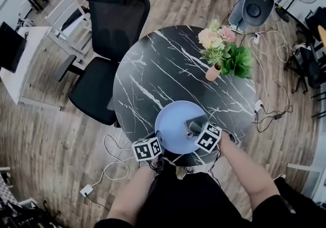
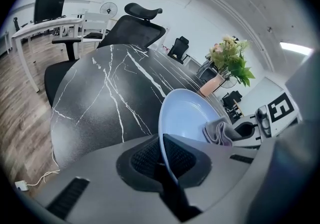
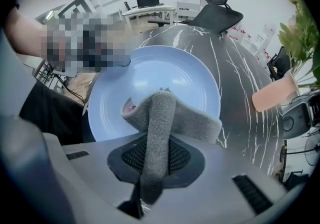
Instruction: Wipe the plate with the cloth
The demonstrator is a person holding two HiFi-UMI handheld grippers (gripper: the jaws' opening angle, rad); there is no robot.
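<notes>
Starting at the left, in the left gripper view: clamping the near rim of the pale blue plate [image 2: 187, 115] with the left hand-held gripper [image 2: 162, 160], jaws narrow, one pad on each face of the rim. Steadying it at the near edge of the black marble worktop [image 1: 153, 79], just below centre in the head view. Lying flat or tipped up, hard to call.

Moving right: pinching a grey cloth [image 3: 159, 118] in the right hand-held gripper [image 3: 152, 168], jaws closed on a fold, with the bunched end down on the inside of the plate toward its right side. Looks like wiping under way, mid-pass by my reading. No dirt or wet streaks to be seen on the blue surface, so no telling how much has been covered.

Judging what's left: sweeping the cloth over the rest of the inside and round the rim, then letting go.

Far right, upper part of the head view: potted flowers [image 1: 219, 54], well apart from the plate and out of the way.
</notes>
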